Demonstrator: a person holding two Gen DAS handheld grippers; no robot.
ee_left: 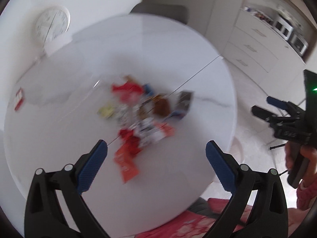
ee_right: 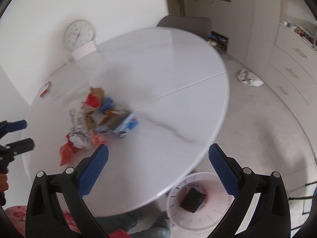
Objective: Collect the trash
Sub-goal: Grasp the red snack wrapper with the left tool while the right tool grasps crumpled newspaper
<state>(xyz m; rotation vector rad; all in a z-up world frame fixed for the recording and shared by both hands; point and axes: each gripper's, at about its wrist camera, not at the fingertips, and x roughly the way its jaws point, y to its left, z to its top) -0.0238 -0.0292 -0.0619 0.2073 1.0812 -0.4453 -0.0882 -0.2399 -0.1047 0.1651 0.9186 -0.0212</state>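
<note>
A pile of crumpled wrappers (ee_left: pixel 142 119), red, orange, brown, blue and yellow, lies mid-table on the round white table (ee_left: pixel 59 130); it also shows in the right wrist view (ee_right: pixel 99 123). My left gripper (ee_left: pixel 156 158) is open and empty above the table's near side, just short of the pile. My right gripper (ee_right: pixel 158 162) is open and empty over the table's right edge, above a white bin (ee_right: pixel 174 212) on the floor holding a dark wrapper (ee_right: pixel 192 199). The right gripper also shows in the left wrist view (ee_left: pixel 263 107).
A small red and white packet (ee_left: pixel 19 99) lies at the table's far left. A white clock (ee_right: pixel 79 32) stands by the wall. A grey chair (ee_right: pixel 184 25) sits behind the table. Crumpled paper (ee_right: pixel 248 78) lies on the floor near white drawers (ee_right: pixel 293 73).
</note>
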